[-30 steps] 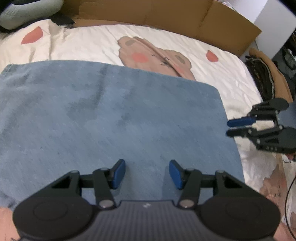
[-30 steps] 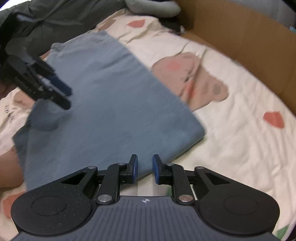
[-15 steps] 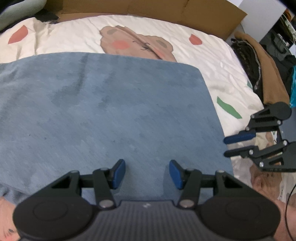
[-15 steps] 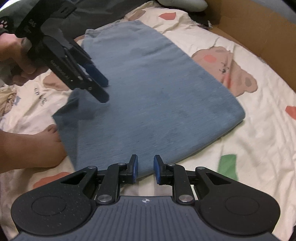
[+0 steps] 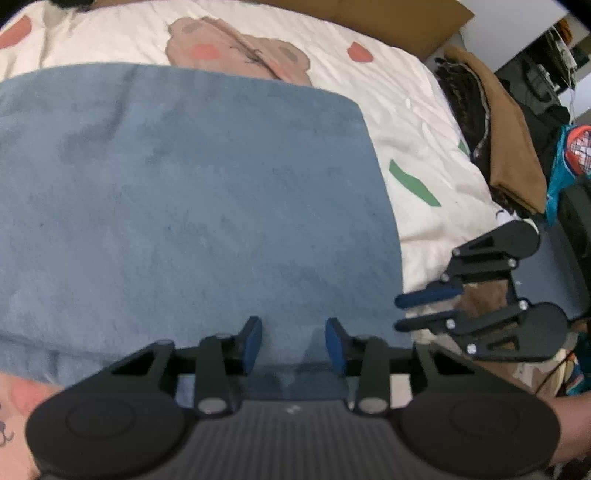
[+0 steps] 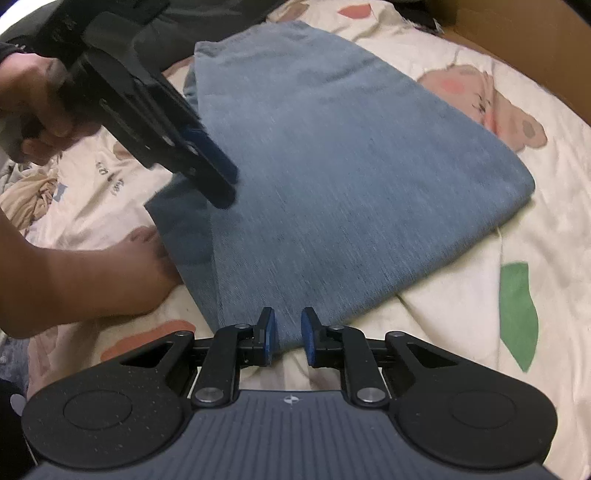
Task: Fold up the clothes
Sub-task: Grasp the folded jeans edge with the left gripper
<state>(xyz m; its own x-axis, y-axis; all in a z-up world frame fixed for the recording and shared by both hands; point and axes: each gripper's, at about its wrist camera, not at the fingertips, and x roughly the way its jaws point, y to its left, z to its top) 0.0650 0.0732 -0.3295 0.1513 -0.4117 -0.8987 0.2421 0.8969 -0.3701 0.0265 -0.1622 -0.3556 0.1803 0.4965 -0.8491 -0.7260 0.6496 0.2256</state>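
A folded blue denim garment (image 5: pixel 192 206) lies flat on the bedsheet (image 5: pixel 406 92). My left gripper (image 5: pixel 293 341) hangs over its near edge with its jaws closing. Blue cloth shows below the gap, and the pads do not press on it. In the right wrist view the garment (image 6: pixel 351 166) stretches away, and my right gripper (image 6: pixel 288 339) sits at its near corner, jaws a narrow gap apart, gripping nothing. The left wrist view has the right gripper (image 5: pixel 399 313) just off the garment's right edge. The left gripper (image 6: pixel 227 186) points down at the garment's left side.
Cardboard (image 5: pixel 388 22) lines the far side of the bed. A brown and dark clothes pile (image 5: pixel 509 147) lies at the right. A bare limb (image 6: pixel 92 273) rests on the sheet against the garment's left edge. Crumpled beige cloth (image 6: pixel 26 199) sits far left.
My left gripper's jaws have narrowed and it now looks more steeply down at the garment's near edge. My right gripper has slid in toward the garment's near corner.
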